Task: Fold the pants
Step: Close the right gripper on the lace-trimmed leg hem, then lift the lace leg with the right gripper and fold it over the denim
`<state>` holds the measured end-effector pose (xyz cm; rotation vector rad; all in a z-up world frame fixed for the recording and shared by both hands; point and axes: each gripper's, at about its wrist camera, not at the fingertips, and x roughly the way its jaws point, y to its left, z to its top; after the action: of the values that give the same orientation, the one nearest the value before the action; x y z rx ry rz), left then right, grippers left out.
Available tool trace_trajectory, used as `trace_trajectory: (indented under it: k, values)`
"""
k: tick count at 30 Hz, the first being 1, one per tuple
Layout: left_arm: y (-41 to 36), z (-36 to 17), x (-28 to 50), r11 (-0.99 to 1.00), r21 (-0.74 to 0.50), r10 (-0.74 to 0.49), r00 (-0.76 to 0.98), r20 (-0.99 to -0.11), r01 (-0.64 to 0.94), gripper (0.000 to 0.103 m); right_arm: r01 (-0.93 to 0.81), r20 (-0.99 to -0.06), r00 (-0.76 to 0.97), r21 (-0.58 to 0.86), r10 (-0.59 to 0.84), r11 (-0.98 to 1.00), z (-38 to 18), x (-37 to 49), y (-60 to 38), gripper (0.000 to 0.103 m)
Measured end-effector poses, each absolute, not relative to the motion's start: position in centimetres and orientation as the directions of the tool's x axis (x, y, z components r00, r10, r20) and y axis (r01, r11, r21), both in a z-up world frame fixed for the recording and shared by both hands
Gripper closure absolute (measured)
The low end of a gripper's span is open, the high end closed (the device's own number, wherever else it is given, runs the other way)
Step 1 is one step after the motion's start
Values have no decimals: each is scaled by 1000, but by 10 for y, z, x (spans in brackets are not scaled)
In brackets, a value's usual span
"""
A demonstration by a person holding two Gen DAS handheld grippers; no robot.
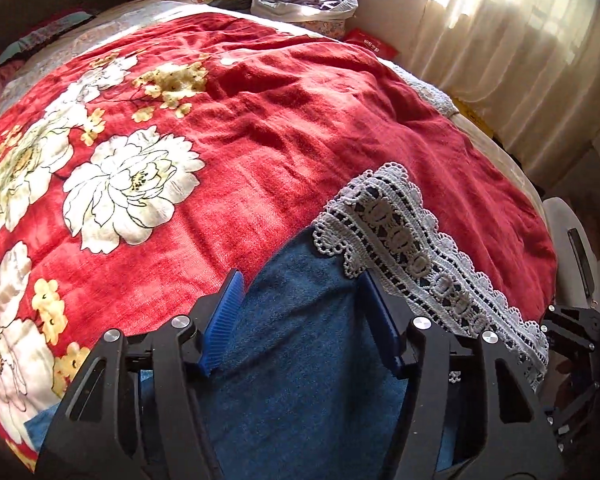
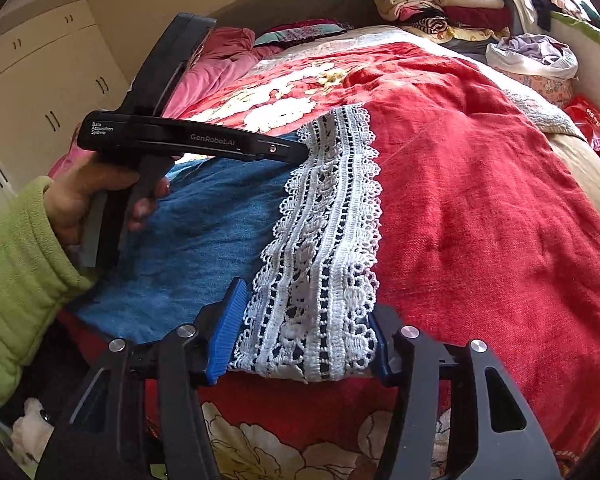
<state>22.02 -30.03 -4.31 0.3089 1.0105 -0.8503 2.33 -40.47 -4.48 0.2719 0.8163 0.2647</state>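
Observation:
Blue denim pants [image 1: 300,380] with a white lace cuff [image 1: 404,240] lie flat on a red floral blanket [image 1: 300,120]. My left gripper [image 1: 300,280] points down at the denim just short of the lace. Its blue pads stand apart on either side of unbunched cloth, so it is open. In the right wrist view a hand [image 2: 80,196] in a green sleeve holds that left gripper [image 2: 300,148] at the cuff's far end. My right gripper [image 2: 306,300] straddles the near end of the lace cuff [image 2: 328,216]. The lace lies flat between its parted pads, beside the denim [image 2: 204,232].
Stacked folded clothes [image 2: 440,4] and a white bag of laundry [image 2: 532,56] sit at the bed's far end. Pink bedding [image 2: 220,64] lies at the left, with white cabinets [image 2: 40,72] behind. A curtain [image 1: 520,40] hangs past the bed's right edge. The blanket [image 2: 480,220] spreads right of the pants.

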Motion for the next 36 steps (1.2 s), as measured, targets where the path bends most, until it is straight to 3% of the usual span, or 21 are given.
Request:
trace_trajectory:
  k: [7, 8, 12, 19, 26, 32, 36]
  values:
    - [-300, -52, 220, 628, -176, -519, 240, -821, 758, 48, -109, -672, 652, 374, 350, 921, -53, 31, -404, 51]
    - [-299, -52, 221, 637, -187, -522, 239, -819, 748, 48, -111, -671, 654, 372, 350, 922, -52, 31, -403, 55]
    - [-297, -50, 219, 641, -216, -545, 238, -804, 737, 69, -140, -650, 649, 408, 395, 902, -47, 31, -400, 73]
    - [-273, -37, 217, 633, -311, -625, 231, -746, 709, 94, -204, -625, 662, 382, 414, 901, -23, 26, -379, 79]
    - [-214, -1, 211, 634, -391, -704, 289, -649, 667, 95, -328, -591, 662, 324, 461, 887, 11, 27, -333, 79]
    - [-144, 4, 201, 705, -401, -676, 383, -630, 584, 94, -444, -590, 616, 287, 522, 849, 22, 35, -275, 79]
    - [-95, -6, 198, 769, -445, -633, 453, -628, 458, 76, -481, -631, 563, 275, 534, 832, 8, 45, -236, 79]
